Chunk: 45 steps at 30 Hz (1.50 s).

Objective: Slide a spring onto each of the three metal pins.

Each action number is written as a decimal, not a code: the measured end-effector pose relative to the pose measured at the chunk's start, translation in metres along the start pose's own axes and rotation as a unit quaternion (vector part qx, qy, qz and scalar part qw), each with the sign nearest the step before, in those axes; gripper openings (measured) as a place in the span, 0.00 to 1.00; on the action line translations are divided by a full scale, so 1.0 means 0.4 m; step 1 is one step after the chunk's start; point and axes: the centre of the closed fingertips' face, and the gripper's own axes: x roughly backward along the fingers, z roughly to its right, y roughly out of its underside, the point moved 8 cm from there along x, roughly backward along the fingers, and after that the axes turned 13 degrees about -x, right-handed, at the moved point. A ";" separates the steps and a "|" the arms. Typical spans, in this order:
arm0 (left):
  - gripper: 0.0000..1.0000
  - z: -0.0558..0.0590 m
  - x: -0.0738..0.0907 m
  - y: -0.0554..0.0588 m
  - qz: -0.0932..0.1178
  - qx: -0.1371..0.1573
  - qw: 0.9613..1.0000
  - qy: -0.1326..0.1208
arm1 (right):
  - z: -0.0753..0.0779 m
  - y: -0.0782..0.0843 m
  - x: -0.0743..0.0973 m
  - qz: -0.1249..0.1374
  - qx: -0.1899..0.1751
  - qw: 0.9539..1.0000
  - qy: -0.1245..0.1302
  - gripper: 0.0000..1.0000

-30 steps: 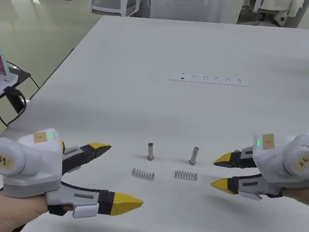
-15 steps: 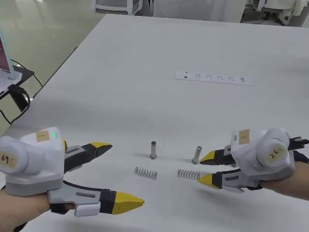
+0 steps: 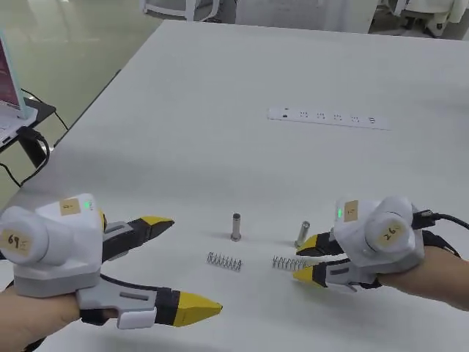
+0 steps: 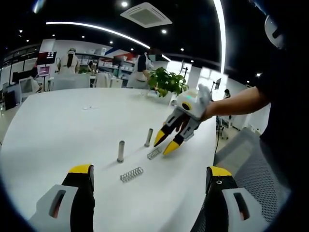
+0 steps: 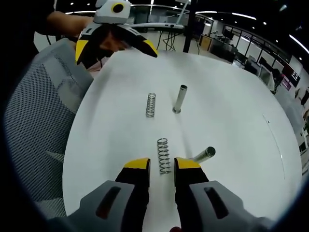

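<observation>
The left gripper (image 3: 189, 264) hangs low over the table (image 3: 183, 132) at the left side. Its jaws are spread wide and hold nothing. I think it is kept there, pointed at the parts, so that it can steady a pin when this is needed. To its right the left spring (image 3: 223, 261) lies flat, just in front of the left pin (image 3: 236, 226), which stands upright. Next is the right spring (image 3: 286, 262), also flat, with the right pin (image 3: 302, 234) just behind it; this pin seems to lean a little. The right gripper (image 3: 303, 260) is down at the table with narrow jaws, one on each side of the near end of the right spring but not pressing it. Probably this is the approach to pick it up. Far behind lies a power strip (image 3: 327, 117). I count two pins and two springs, though the task speaks of three pins. No spring is on a pin.
</observation>
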 end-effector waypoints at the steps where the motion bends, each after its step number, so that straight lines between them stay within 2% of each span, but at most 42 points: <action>1: 0.93 0.000 0.000 0.000 0.000 0.000 1.000 0.000 | 0.001 -0.002 -0.001 0.005 -0.007 1.000 0.000 0.17; 3: 0.93 0.001 -0.001 0.001 0.000 0.000 1.000 0.001 | 0.004 -0.005 -0.005 0.012 -0.025 1.000 -0.004 0.16; 11: 0.93 0.001 0.002 0.003 -0.001 0.001 1.000 0.000 | 0.005 0.006 -0.022 -0.008 -0.014 1.000 -0.005 0.14; 15: 0.93 0.000 0.004 0.007 -0.003 0.002 1.000 0.000 | 0.005 0.010 -0.025 -0.010 -0.011 1.000 -0.008 0.09; 22: 0.93 0.002 0.001 0.005 -0.003 0.001 1.000 0.003 | 0.001 0.009 -0.024 -0.011 0.002 1.000 -0.008 0.08; 26: 0.93 0.002 -0.002 -0.001 0.000 0.000 1.000 0.004 | -0.009 0.002 -0.002 -0.006 0.010 1.000 -0.017 0.08; 31: 0.93 0.009 -0.009 -0.008 0.002 -0.005 1.000 0.010 | -0.011 0.001 0.027 -0.006 0.023 1.000 -0.016 0.08; 39: 0.90 0.025 -0.028 -0.022 0.004 -0.017 0.999 0.031 | -0.023 0.002 0.087 -0.001 0.035 0.999 -0.016 0.08; 45: 0.88 0.049 -0.060 -0.044 0.005 -0.028 0.998 0.054 | -0.037 -0.005 0.122 0.007 0.042 0.999 -0.018 0.08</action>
